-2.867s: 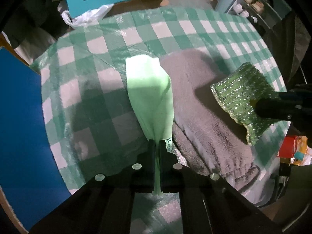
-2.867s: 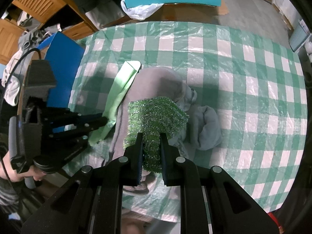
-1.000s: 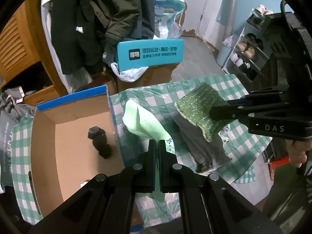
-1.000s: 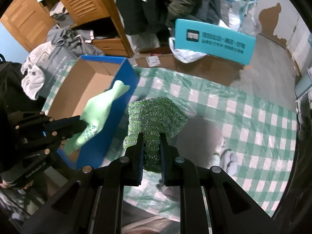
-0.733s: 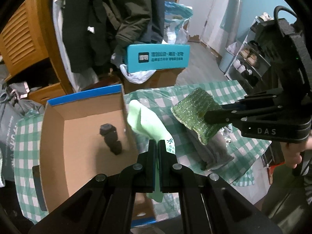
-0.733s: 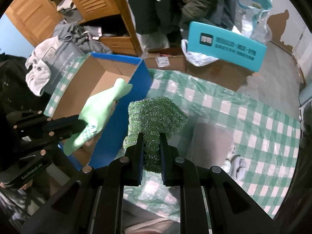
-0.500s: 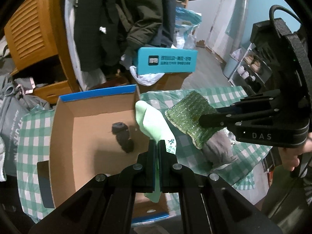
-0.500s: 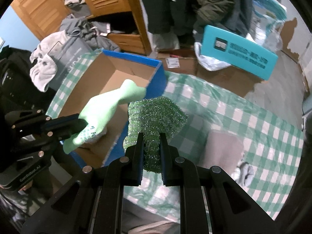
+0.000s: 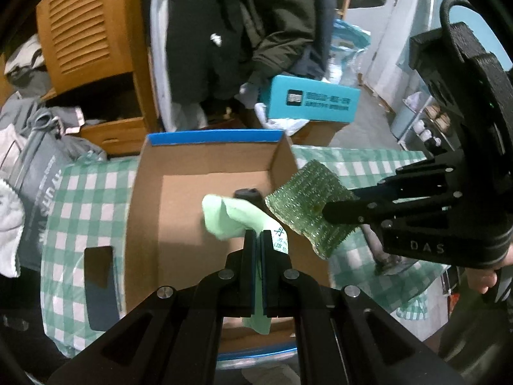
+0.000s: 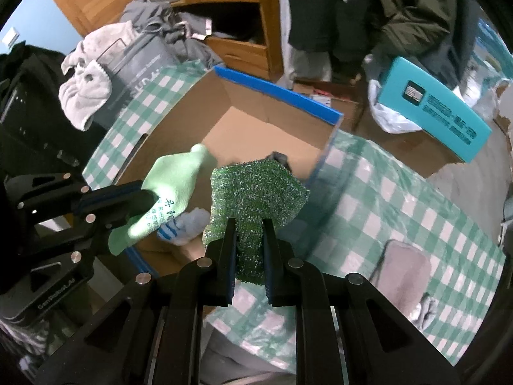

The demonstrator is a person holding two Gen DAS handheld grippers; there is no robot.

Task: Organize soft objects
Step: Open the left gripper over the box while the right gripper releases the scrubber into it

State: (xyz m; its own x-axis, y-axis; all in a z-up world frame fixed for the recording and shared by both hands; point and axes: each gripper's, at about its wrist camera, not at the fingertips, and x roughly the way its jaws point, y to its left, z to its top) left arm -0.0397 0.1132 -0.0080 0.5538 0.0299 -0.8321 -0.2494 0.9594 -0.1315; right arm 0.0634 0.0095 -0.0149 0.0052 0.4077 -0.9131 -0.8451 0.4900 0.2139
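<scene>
Pale green sock (image 9: 235,221) is clamped in the left tongs (image 9: 258,240), held above the open cardboard box (image 9: 146,199). Right tongs (image 10: 249,234) grip a sparkly green cloth (image 10: 256,192), held over the box's right wall. Only the right wrist view shows a white and blue sock (image 10: 187,224) lying inside the box, under the pale green one. Only the left wrist view shows the person's hand (image 9: 481,280) on the right tongs. Box rests on the checked bench (image 10: 416,211).
</scene>
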